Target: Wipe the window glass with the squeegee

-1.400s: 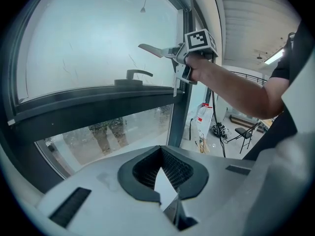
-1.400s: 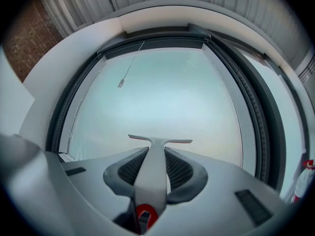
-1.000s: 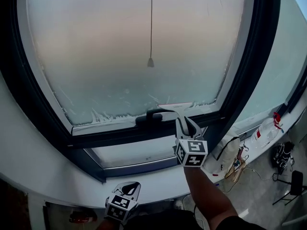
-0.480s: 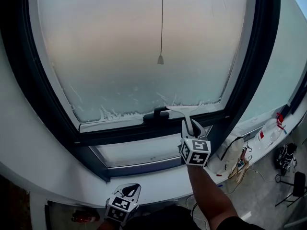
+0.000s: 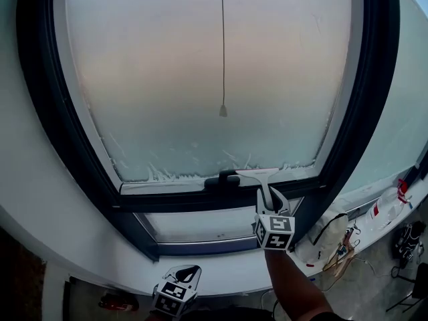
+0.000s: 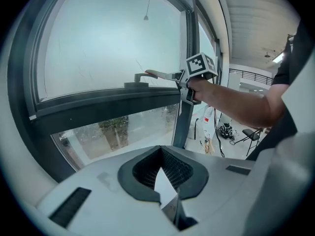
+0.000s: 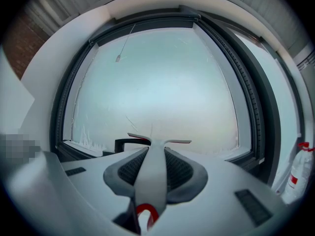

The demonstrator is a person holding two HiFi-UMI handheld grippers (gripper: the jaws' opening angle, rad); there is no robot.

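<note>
The frosted window glass (image 5: 214, 79) fills the head view inside a dark frame (image 5: 60, 126). A grey squeegee (image 5: 258, 174) has its blade at the bottom edge of the pane, just right of the black window handle (image 5: 224, 178). My right gripper (image 5: 269, 202) is shut on the squeegee's handle (image 7: 153, 168), and the blade (image 7: 160, 140) shows ahead of the jaws. From the left gripper view the squeegee (image 6: 160, 74) and the right gripper (image 6: 189, 80) appear at the sash. My left gripper (image 5: 182, 279) hangs low below the sill, shut with nothing in it (image 6: 162, 163).
A pull cord (image 5: 223, 111) hangs in front of the glass. Below the sash is a narrow clear pane (image 5: 207, 223). On the sill at the right are a white spray bottle with a red cap (image 5: 384, 206) and tangled cables (image 5: 338, 243).
The head view has tilted up and shows more of the pane. The squeegee stays at the pane's bottom edge beside the window handle. The left gripper has barely moved.
</note>
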